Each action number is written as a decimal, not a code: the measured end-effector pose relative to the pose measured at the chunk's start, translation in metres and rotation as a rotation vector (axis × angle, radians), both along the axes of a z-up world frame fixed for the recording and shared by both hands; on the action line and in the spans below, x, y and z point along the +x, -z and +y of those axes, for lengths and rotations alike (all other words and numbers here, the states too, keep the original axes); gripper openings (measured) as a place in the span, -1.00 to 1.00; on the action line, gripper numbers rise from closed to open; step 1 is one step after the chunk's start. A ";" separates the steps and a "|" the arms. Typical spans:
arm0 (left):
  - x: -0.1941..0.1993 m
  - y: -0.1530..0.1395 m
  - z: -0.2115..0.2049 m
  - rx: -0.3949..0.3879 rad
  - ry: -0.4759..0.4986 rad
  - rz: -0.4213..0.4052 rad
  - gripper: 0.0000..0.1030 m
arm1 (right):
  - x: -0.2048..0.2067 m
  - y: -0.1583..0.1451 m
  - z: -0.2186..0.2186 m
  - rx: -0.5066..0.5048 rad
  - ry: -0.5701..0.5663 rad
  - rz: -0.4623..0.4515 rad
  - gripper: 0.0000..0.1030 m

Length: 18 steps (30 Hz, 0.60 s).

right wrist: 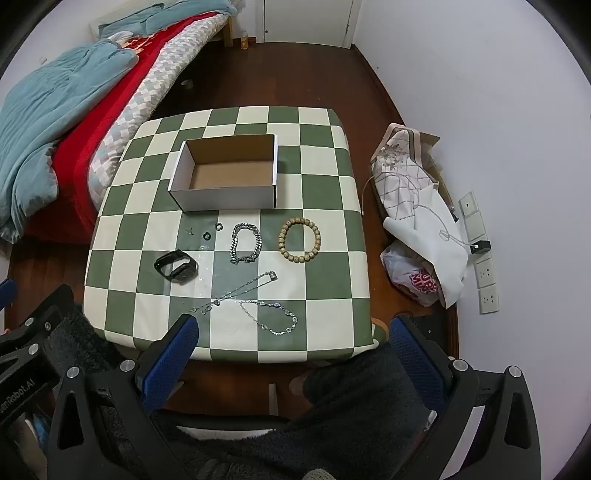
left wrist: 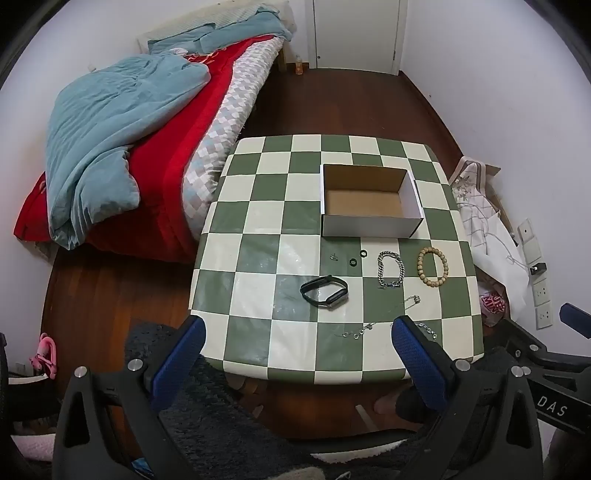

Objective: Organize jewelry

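An empty white cardboard box (left wrist: 369, 225) (right wrist: 225, 199) stands open on the green-and-cream checkered table (left wrist: 258, 206) (right wrist: 325, 229). In front of it lie a black smart band (left wrist: 325, 290) (right wrist: 176, 266), a silver chain bracelet (left wrist: 390, 268) (right wrist: 246, 243), a wooden bead bracelet (left wrist: 432, 267) (right wrist: 299, 240), two small dark rings (right wrist: 213, 230), a small earring (right wrist: 190, 231) and thin silver necklaces (right wrist: 266, 314). My left gripper (left wrist: 297, 332) is open above the table's near edge. My right gripper (right wrist: 291, 332) is open there too. Both are empty.
A bed with a blue quilt (left wrist: 110, 147) and red blanket (right wrist: 74, 147) stands left of the table. Bags and cloth (right wrist: 417, 206) lie on the wood floor at the right, by wall sockets (right wrist: 487, 280). A white door (left wrist: 354, 33) is at the back.
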State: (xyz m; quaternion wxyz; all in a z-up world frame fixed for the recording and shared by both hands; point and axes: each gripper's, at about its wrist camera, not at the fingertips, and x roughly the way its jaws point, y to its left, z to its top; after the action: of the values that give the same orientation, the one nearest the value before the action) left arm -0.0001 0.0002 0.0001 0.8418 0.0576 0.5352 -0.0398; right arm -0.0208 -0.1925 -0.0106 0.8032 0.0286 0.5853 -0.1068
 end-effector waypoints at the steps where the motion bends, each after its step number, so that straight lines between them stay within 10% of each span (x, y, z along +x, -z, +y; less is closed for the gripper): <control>1: 0.000 0.000 0.000 -0.001 0.000 0.003 1.00 | 0.000 0.000 0.000 0.000 0.000 -0.001 1.00; 18: -0.002 -0.007 0.003 0.002 0.005 -0.015 1.00 | -0.003 -0.005 0.004 0.003 0.000 -0.008 1.00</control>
State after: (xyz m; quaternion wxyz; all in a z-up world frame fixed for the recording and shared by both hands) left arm -0.0024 0.0034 0.0075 0.8457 0.0601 0.5287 -0.0412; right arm -0.0243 -0.1883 -0.0057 0.8055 0.0302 0.5824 -0.1056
